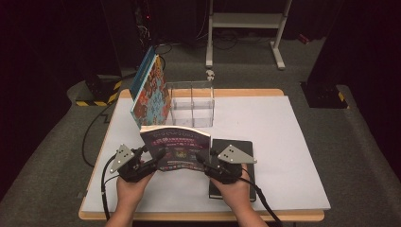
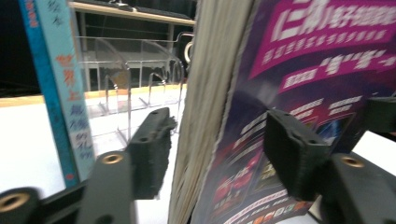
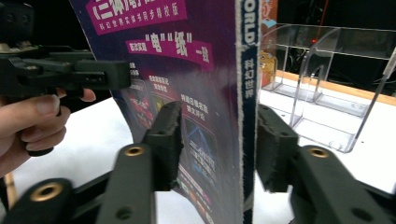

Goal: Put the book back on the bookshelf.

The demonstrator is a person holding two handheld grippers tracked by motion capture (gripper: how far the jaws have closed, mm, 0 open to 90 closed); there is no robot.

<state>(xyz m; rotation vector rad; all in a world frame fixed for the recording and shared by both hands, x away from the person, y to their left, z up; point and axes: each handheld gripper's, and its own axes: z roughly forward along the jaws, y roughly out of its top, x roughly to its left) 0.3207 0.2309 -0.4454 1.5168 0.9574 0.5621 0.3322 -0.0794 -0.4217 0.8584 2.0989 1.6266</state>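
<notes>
So the thick purple-covered paperback magazine [image 1: 176,147] stood upright on the white table mat [image 1: 283,156], near the front edge, with a gripper at each side edge of it. The left gripper [image 1: 152,156] had the page edge between its jaws, and in the left gripper view [image 2: 212,154] there was a clear gap on both sides, so the pads weren't pressing. Same deal with the right gripper [image 1: 204,160]: its jaws straddled the spine in the right gripper view [image 3: 217,149], standing a bit apart from the cover. Both were loosened, not clamped.

A black notebook [image 1: 236,146] lay flat under the right hand [image 1: 239,189], just beside the magazine. Behind it sat a clear acrylic divider rack [image 1: 191,104] with upright partitions, and a colourful patterned hardcover book with a blue spine [image 1: 150,92] leaned tilted against the rack's left end. The left hand [image 1: 133,187] came in from the bottom edge.
</notes>
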